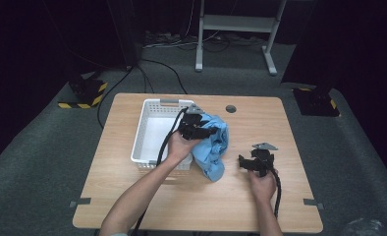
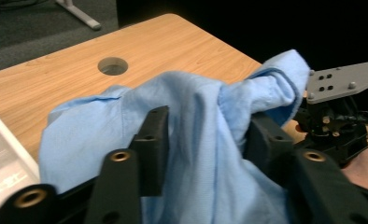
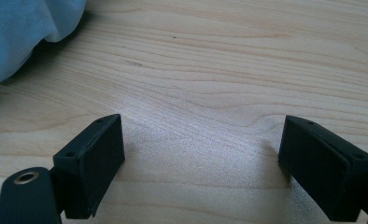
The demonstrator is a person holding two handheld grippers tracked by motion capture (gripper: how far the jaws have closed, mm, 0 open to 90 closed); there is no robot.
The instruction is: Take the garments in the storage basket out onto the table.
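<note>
A crumpled light blue cloth (image 1: pixel 214 148) lies on the wooden table (image 1: pixel 260 206), against the right wall of a white plastic basket (image 1: pixel 141 129). My left gripper (image 1: pixel 207 131) hovers over the top of the cloth. In the left gripper view the cloth (image 2: pixel 126 116) bulges up between the two black jaws of the left gripper (image 2: pixel 210 126), which stand apart and do not pinch it. My right gripper (image 1: pixel 243 162) sits low over bare table to the right of the cloth, wide open with nothing between its jaws. In the right gripper view the right gripper (image 3: pixel 201 140) faces wood grain, with a cloth corner (image 3: pixel 28 28) at upper left.
A round cable hole (image 1: pixel 231 108) is in the table behind the cloth. The basket interior looks bare. The right gripper (image 2: pixel 336 121) with its grey plate shows beyond the cloth in the left gripper view. Dark floor, cables and a desk frame (image 1: pixel 235 29) lie beyond the table.
</note>
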